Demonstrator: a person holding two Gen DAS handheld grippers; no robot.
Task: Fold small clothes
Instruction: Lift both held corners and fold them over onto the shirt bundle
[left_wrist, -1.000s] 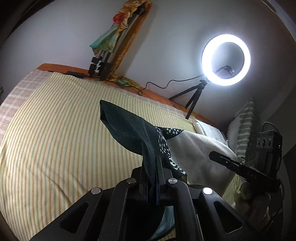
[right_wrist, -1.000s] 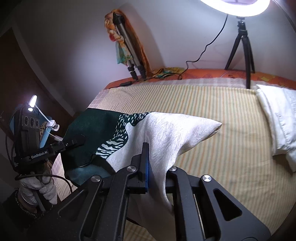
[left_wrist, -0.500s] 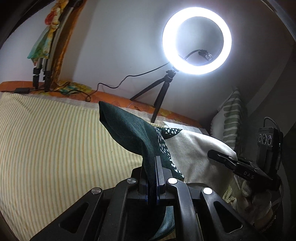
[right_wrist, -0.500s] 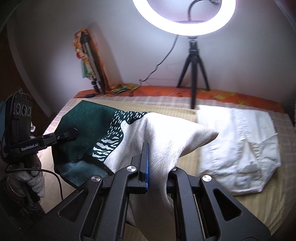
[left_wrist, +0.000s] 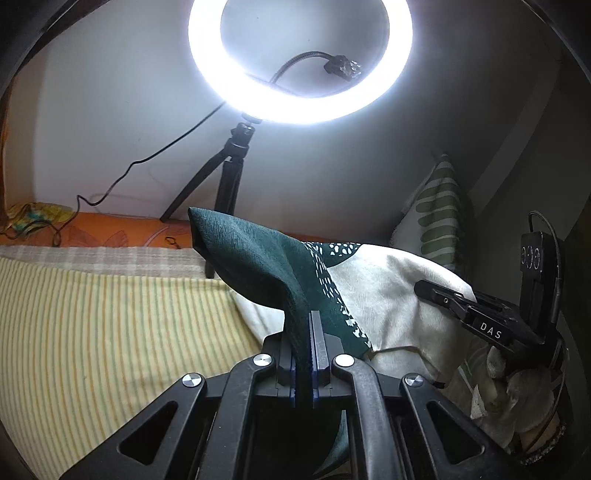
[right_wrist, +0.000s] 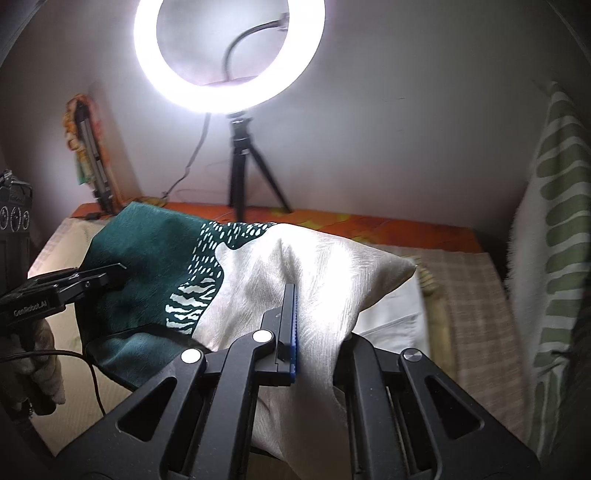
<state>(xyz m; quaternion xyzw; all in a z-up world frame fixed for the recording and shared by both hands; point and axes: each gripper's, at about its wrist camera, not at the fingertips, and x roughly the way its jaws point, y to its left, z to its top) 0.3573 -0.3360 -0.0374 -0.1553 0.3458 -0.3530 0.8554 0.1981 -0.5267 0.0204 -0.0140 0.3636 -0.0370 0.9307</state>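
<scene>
Above striped bed (left_wrist: 110, 332), both grippers' fingers (left_wrist: 316, 343) (right_wrist: 290, 325) clamped on green-and-cream woven cloth (right_wrist: 258, 280).

Right claw (right_wrist: 295, 325) is clamped on the cream half of a two-tone cloth (right_wrist: 258, 266), which bunches up over the fingers. Over at 9 o'clock the left claw (right_wrist: 110, 275) pinches the dark green half, so the fabric hangs lifted between both over the bed (right_wrist: 476, 295). Ring light (right_wrist: 229, 51) on its little tripod glares at 12 o'clock, a folded white garment (right_wrist: 391, 317) lies just behind the cloth, and there's a green-striped pillow (right_wrist: 554, 221) at 3 o'clock.
</scene>
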